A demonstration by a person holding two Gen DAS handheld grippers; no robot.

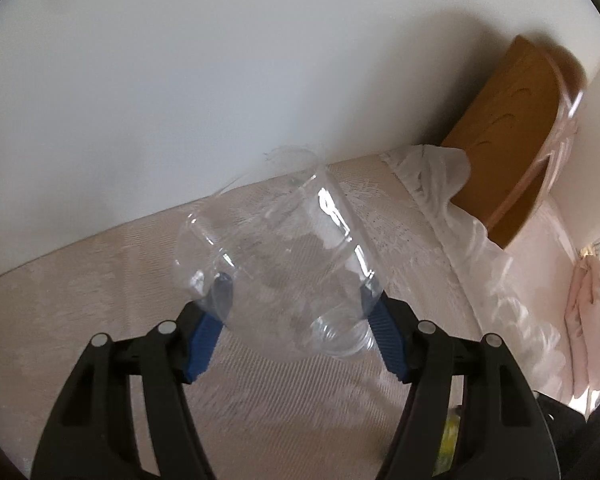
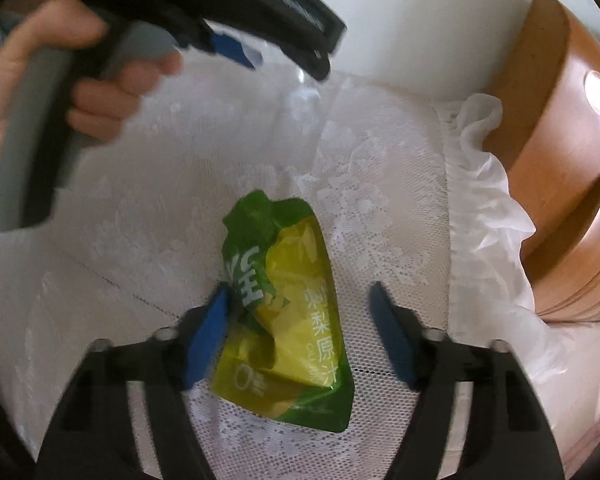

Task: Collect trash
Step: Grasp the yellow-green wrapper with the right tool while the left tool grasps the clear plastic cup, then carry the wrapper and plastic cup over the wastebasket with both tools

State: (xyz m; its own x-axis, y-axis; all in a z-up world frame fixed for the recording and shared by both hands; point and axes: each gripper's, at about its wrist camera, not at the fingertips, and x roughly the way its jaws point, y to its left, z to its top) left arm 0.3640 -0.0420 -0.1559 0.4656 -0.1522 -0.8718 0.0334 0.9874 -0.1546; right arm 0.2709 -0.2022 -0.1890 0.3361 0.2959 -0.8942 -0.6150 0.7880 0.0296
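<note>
On the lace-covered surface [image 2: 380, 168] beside a wooden headboard [image 2: 560, 160], two pieces of trash are in play. The left gripper [image 1: 296, 292] has its blue pads pressed against the sides of a clear plastic cup [image 1: 276, 256], lifted clear of the cloth. The right gripper [image 2: 300, 304] stands wide open around a green and yellow juice pouch [image 2: 288, 320], its left pad touching the pouch. The thin cup could buckle and slip if squeezed harder; the flat pouch could slide aside, or lace be pinched with it.
</note>
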